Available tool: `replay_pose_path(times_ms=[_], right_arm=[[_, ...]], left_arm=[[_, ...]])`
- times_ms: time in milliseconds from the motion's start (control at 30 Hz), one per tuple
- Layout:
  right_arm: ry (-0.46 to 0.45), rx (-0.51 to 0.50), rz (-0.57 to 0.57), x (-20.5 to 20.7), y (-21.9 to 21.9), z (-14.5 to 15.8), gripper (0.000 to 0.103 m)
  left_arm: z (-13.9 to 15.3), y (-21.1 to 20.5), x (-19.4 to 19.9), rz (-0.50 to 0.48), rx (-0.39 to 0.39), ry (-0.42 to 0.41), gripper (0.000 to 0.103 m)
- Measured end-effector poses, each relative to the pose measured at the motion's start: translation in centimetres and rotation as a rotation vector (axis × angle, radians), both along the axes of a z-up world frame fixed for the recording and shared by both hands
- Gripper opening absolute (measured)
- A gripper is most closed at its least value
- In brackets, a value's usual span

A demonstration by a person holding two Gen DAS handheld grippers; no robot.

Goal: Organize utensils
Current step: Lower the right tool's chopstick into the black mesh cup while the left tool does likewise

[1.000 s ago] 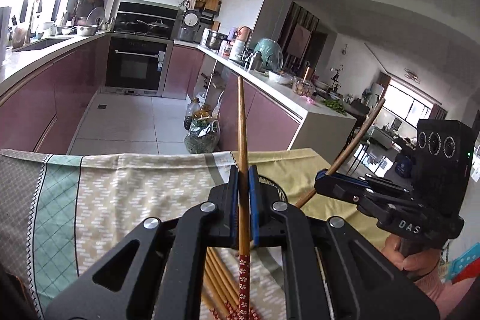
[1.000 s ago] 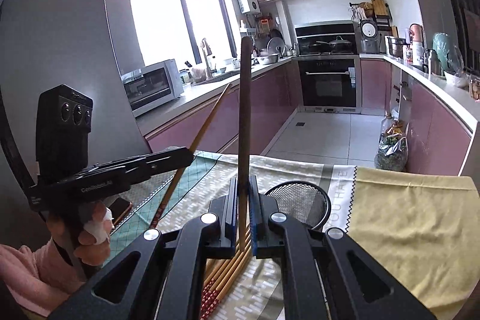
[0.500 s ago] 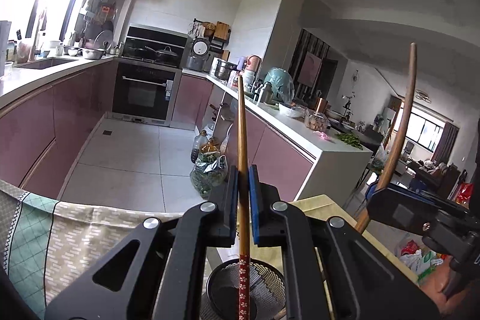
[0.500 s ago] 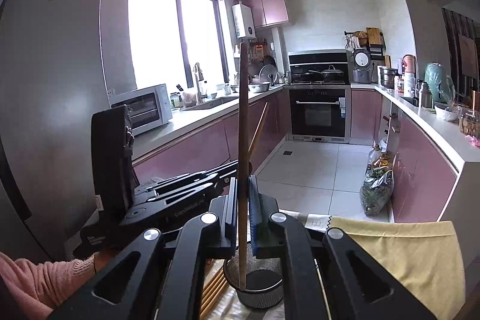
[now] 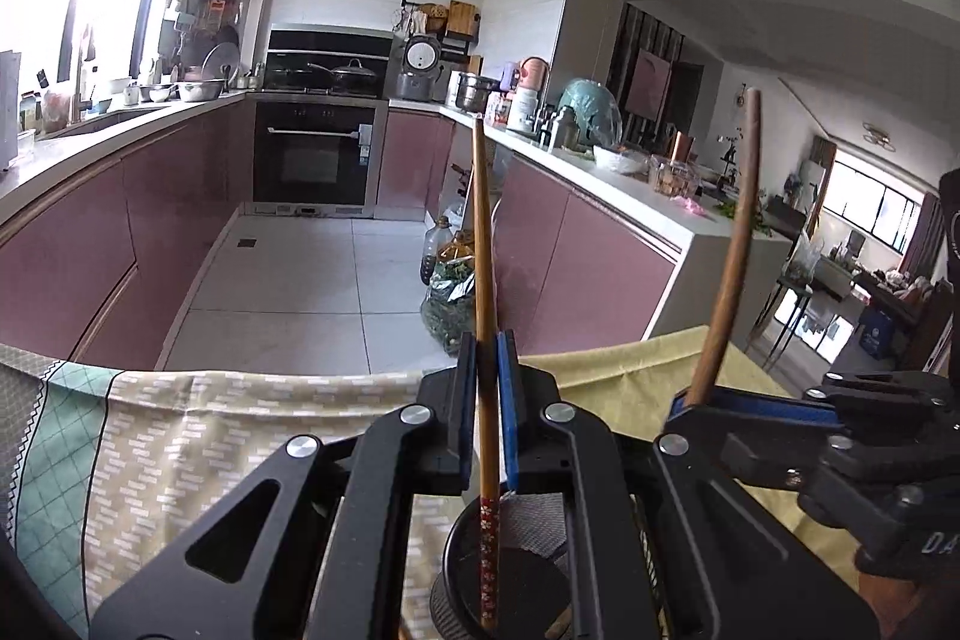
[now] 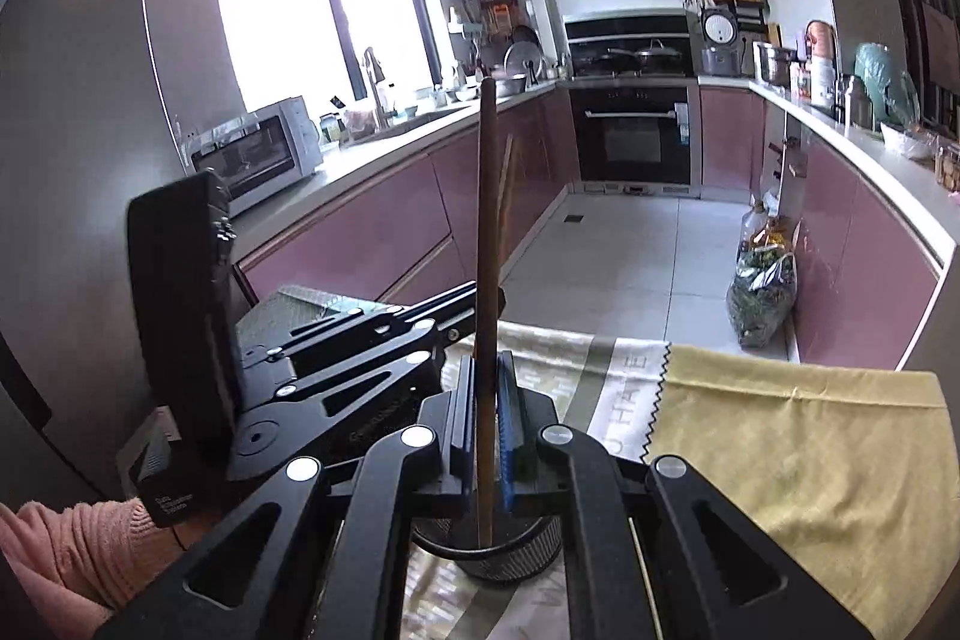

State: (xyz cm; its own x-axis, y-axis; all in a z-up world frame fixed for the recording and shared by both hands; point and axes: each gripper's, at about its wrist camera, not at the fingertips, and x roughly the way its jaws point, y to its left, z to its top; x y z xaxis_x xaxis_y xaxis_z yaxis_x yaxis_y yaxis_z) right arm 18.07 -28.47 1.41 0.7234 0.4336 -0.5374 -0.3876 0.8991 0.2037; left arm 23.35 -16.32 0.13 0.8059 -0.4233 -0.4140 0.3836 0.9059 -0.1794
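Chopsticks: left gripper (image 5: 487, 388) clamps a red-patterned one (image 5: 485, 316), right gripper (image 6: 485, 412) a plain brown one (image 6: 487, 280), both upright over the mesh holder (image 6: 528, 550) below.

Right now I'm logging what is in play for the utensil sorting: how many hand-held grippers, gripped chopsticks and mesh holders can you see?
Hand-held grippers: 2, left hand-held gripper and right hand-held gripper
Gripped chopsticks: 2, patterned-end chopstick and plain brown chopstick
Mesh holders: 1, black mesh holder on the tablecloth
Total: 5
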Motion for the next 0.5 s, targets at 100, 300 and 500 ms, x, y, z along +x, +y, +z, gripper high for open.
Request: replay_pose_path(times_ms=[100, 300, 500], right_arm=[[0.068, -0.006, -0.005, 0.7, 0.5, -1.5, 0.008], [0.068, 0.008, -0.083, 1.0, -0.2, -2.1, 0.029], [0.017, 0.013, -0.081, -0.6, -0.3, -1.4, 0.046]], left_arm=[[-0.6, 0.1, -0.2, -0.026, 0.027, 0.026, 0.008], [-0.4, 2.0, -0.9, -0.017, 0.056, 0.074, 0.027], [0.7, 4.3, -3.7, -0.038, 0.096, 0.08, 0.036]])
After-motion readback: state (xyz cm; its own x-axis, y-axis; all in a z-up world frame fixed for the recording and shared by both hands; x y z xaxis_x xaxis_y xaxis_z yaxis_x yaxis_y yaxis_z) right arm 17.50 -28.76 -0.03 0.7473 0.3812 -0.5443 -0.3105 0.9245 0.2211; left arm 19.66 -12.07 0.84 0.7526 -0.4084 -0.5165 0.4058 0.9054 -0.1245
